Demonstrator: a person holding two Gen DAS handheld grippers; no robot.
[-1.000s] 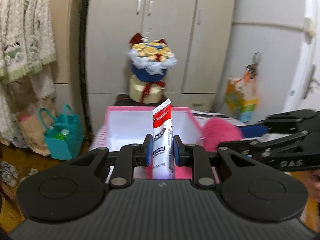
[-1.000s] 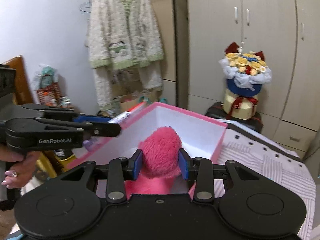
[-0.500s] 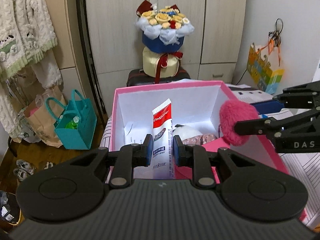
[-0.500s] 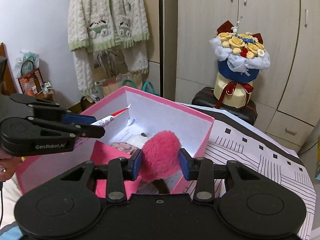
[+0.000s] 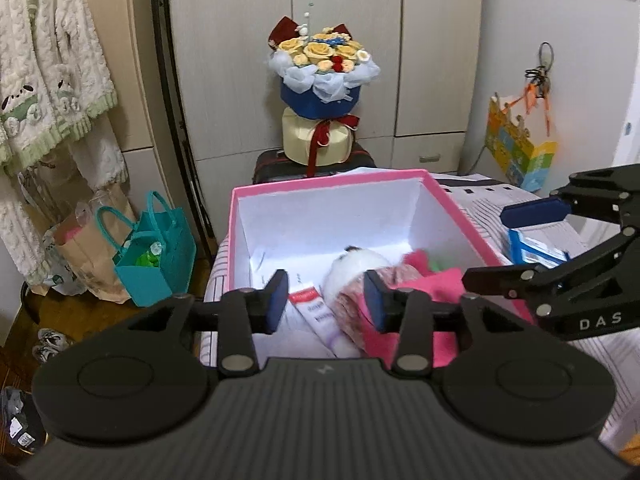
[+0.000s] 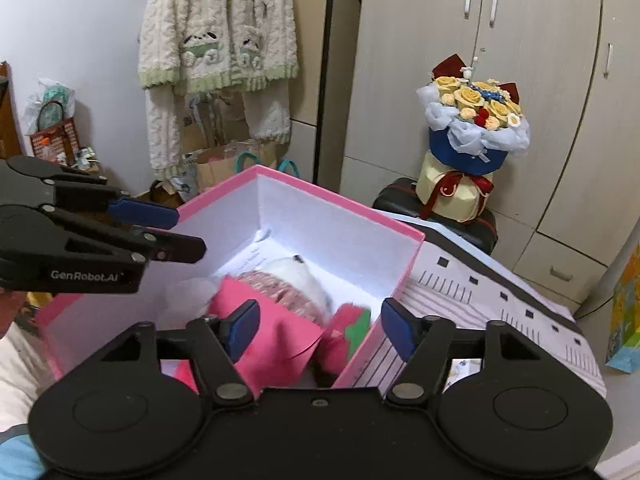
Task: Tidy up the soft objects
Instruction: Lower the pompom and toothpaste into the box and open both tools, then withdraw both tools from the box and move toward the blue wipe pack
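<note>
A pink box [image 5: 332, 182] with a white inside stands on the bed; it also shows in the right wrist view [image 6: 320, 192]. In it lie a toothpaste tube [image 5: 316, 312], a white plush toy [image 5: 352, 268], pink cloth [image 6: 276, 336] and a pink fluffy thing with green [image 6: 348, 332]. My left gripper [image 5: 326, 306] is open and empty over the box's near side. My right gripper [image 6: 320, 330] is open and empty over the box's right part. Each gripper shows in the other's view, the right one [image 5: 516, 244] and the left one [image 6: 172, 232].
A flower bouquet [image 5: 322, 96] stands on a dark case behind the box, before wardrobe doors. A teal bag [image 5: 154, 260] and paper bags sit on the floor at left. A blue and white packet [image 5: 532, 248] lies on the striped bedcover [image 6: 500, 300] right of the box.
Both grippers opened. The toothpaste tube dropped from the left gripper and the pink fluffy thing from the right gripper; both now lie in the box.
</note>
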